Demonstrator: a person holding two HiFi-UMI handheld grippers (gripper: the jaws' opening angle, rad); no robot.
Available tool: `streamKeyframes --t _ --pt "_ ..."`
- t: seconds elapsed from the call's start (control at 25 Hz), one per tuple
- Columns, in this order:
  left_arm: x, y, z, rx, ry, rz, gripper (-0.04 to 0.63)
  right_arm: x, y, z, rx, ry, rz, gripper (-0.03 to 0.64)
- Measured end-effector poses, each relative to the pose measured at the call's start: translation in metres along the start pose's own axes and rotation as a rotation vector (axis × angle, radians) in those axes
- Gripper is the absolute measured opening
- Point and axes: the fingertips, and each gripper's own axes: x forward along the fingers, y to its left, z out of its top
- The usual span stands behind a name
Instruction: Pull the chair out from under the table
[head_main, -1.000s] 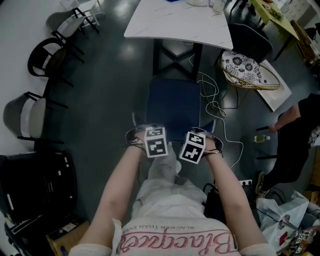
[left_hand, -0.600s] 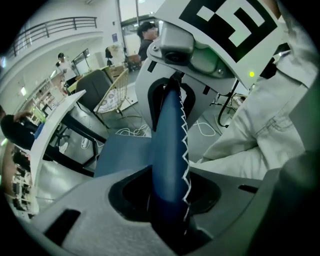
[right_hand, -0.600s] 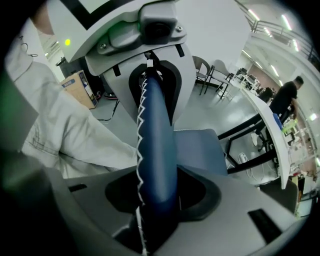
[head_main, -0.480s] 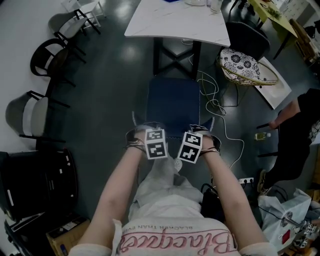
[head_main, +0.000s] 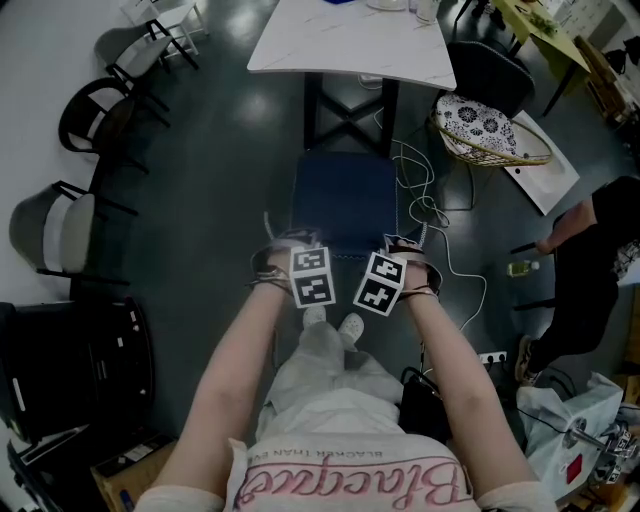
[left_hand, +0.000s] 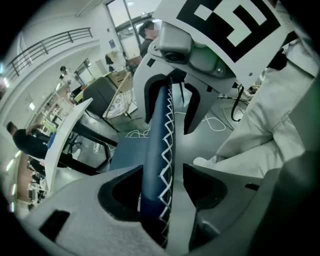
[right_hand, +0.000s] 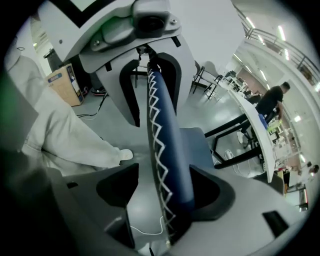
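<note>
Chair (head_main: 345, 205) apart from table (head_main: 350, 45) edge, cables (head_main: 432, 212) right

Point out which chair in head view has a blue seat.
The blue chair between the person and the white table. Left-side chairs are grey or black; the right one has a patterned cushion.

Below you, the dark glossy floor (head_main: 220, 220) carries the blue chair (head_main: 345, 205), set in front of the white worktop (head_main: 350, 40) on its black crossed base (head_main: 345, 112). White cables (head_main: 428, 205) lie looped just right of the chair; a row of spare chairs (head_main: 50, 230) lines your left.
</note>
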Motion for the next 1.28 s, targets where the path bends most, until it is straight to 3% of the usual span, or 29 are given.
streamKeyframes --t 0.16,0.44,0.72,0.88,1.0,1.04,1.08,1.12,1.16,1.28 --pt "-0.008 0.001 0.001 -0.055 -0.036 0.04 0.256 -0.008 -0.006 0.002 0.075 -0.029 -0.045 0.29" --pt "-0.04 0.002 0.017 -0.101 -0.125 0.049 0.31 -0.056 -0.015 0.014 0.169 -0.124 -0.039 0.311" --pt "-0.102 0.015 0.043 -0.146 -0.297 0.153 0.31 -0.133 -0.024 0.044 0.408 -0.408 -0.077 0.308" --pt "-0.141 0.024 0.063 -0.2 -0.454 0.222 0.308 -0.184 -0.03 0.065 0.507 -0.624 -0.126 0.299" --pt "-0.174 0.031 0.083 -0.273 -0.603 0.254 0.305 -0.225 -0.044 0.069 0.556 -0.759 -0.244 0.13" --pt "-0.185 0.035 0.088 -0.3 -0.65 0.269 0.3 -0.237 -0.048 0.069 0.575 -0.799 -0.279 0.104" --pt "-0.197 0.039 0.093 -0.325 -0.695 0.291 0.271 -0.248 -0.052 0.07 0.594 -0.838 -0.307 0.07" --pt "-0.209 0.044 0.097 -0.348 -0.739 0.319 0.193 -0.258 -0.055 0.071 0.61 -0.878 -0.327 0.038" --pt "-0.219 0.048 0.101 -0.368 -0.779 0.347 0.132 -0.267 -0.057 0.073 0.62 -0.915 -0.341 0.023" --pt "-0.244 0.057 0.109 -0.41 -0.864 0.418 0.079 -0.288 -0.06 0.082 0.628 -1.014 -0.374 0.008"
